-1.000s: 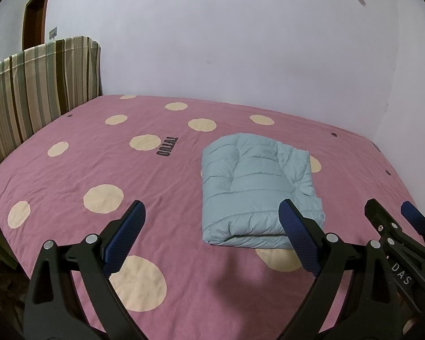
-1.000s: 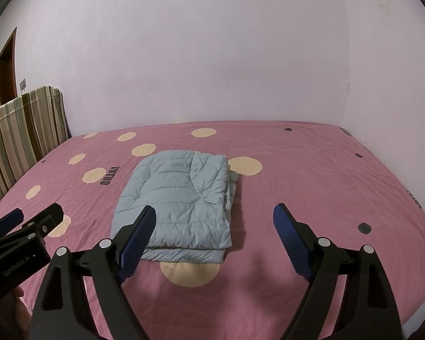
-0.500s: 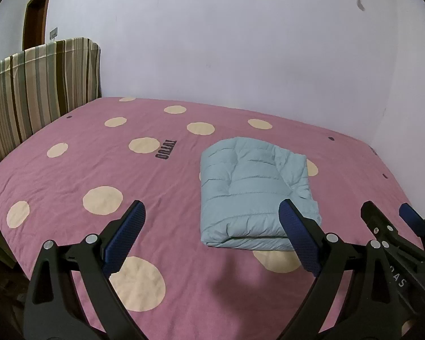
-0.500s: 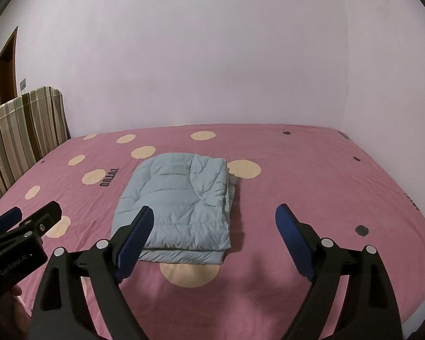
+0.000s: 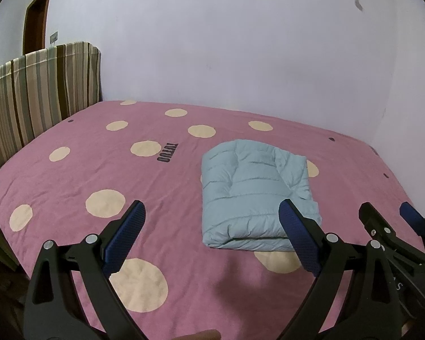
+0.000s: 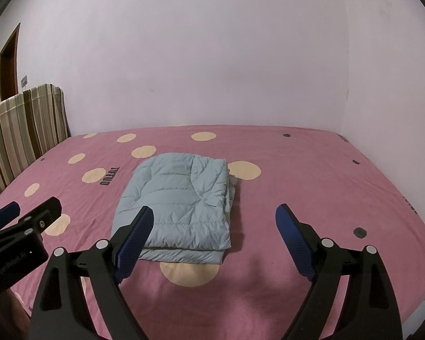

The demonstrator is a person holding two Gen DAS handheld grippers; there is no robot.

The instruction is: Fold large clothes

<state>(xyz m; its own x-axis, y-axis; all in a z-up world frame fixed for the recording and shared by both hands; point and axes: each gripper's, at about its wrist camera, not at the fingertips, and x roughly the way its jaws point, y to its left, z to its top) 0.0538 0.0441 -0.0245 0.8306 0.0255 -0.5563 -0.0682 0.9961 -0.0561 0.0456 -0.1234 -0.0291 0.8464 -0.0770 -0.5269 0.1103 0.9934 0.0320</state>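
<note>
Both my hand-held grippers, left [image 5: 209, 228] and right [image 6: 214, 231], have drawn back a little from the jacket [image 6: 178, 206] and hang spread, pinching nothing. It lies folded in a neat block mid-bed [image 6: 311, 187]; I judge the folding finished.

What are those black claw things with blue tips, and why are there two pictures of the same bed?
They are two hand-held grippers, one in each of a person's hands. Each has its own camera looking along its fingers, so you get two pictures. The left gripper and the right gripper are both open and hold nothing. On the pink bedsheet with cream dots lies a light blue puffer jacket, folded into a neat bundle. A striped headboard stands at the left.
</note>
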